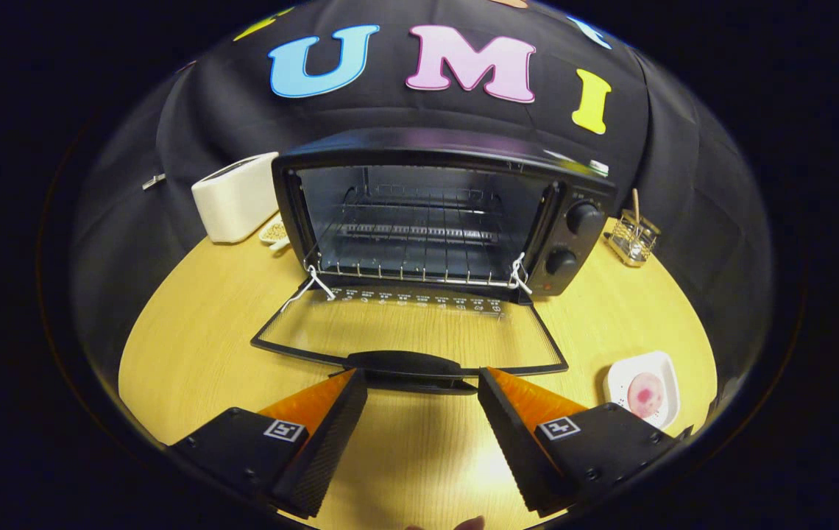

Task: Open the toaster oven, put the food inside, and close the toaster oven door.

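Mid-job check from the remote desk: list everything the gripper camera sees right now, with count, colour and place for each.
toaster oven: 1, black, at the back of the table, open, wire rack inside
oven door: 1, glass in a black frame, folded down flat just ahead of the fingers, its handle nearest them
knobs: 2, black, on the oven's right panel
toaster: 1, white, left of the oven
plate: 1, white, right of the door, holding pink food
glass holder: 1, clear, right of the oven
table: 1, light wood
gripper: 1, fingers spread apart, holding nothing, just short of the door handle
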{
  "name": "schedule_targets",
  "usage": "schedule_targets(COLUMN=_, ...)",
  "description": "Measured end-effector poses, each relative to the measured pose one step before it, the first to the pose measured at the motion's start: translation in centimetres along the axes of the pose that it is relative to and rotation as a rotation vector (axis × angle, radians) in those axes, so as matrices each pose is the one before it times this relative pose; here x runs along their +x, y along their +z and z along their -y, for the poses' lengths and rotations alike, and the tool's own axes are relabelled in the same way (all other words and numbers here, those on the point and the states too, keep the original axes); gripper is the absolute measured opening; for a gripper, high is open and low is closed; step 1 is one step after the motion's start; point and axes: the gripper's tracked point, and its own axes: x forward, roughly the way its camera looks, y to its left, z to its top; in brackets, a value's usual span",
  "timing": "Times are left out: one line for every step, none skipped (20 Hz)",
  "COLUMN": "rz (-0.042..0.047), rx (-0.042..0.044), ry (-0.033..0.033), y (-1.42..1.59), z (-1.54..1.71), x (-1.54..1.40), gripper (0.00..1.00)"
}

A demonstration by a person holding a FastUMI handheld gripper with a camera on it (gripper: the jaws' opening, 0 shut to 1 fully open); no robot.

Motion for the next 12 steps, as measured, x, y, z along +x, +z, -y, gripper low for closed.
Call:
schedule_targets(rz=-0.02008, rx=0.00285, ry=0.00667, y=-0.519, z=0.113, x=0.136, gripper=0.99)
schedule_targets(rz=-0.01664, rx=0.00069, ry=0.00671, y=-0.407, z=-0.031, x=0.026, gripper=0.99)
schedule_targets(rz=-0.01639, rx=-0.00318, ry=0.00765, y=-0.601, z=-0.034, x=-0.212, gripper=0.99)
schedule_targets(rz=-0.0139, rx=-0.0036, ry=0.01044, y=-0.402, z=-0.129, x=-0.152, gripper=0.99)
schedule_targets(rz=-0.00818, rx=-0.00681, ry=0.00886, y=-0.375, z=-0.048, x=-0.267, gripper=0.99)
schedule_targets(rz=0.00136, rx=-0.00699, ry=0.00429, y=-0.051, z=0.091, x=-0.224, gripper=0.99)
schedule_targets(rz=0.00533, rx=-0.00536, ry=0.00639, y=0.163, z=0.126, x=-0.4, gripper=0.99)
schedule_targets(rz=0.00674, rx=0.00125, ry=0.01337, y=0.172, z=0.006, x=-0.47, gripper=0.99)
schedule_targets(rz=0.00083, rx=0.00269, ry=0.01961, y=0.209, z=-0.071, x=-0.457, gripper=0.99)
schedule_targets(rz=-0.00999, rx=0.00547, ry=0.01986, y=0.118, z=0.06, x=-0.51, gripper=0.99)
schedule_targets(rz=-0.01336, rx=0.00238, ry=0.01874, y=-0.157, z=0.128, x=-0.733, gripper=0.99)
schedule_targets(rz=-0.01175, rx=-0.00471, ry=0.01718, y=0.113, z=0.2, x=-0.796, gripper=0.99)
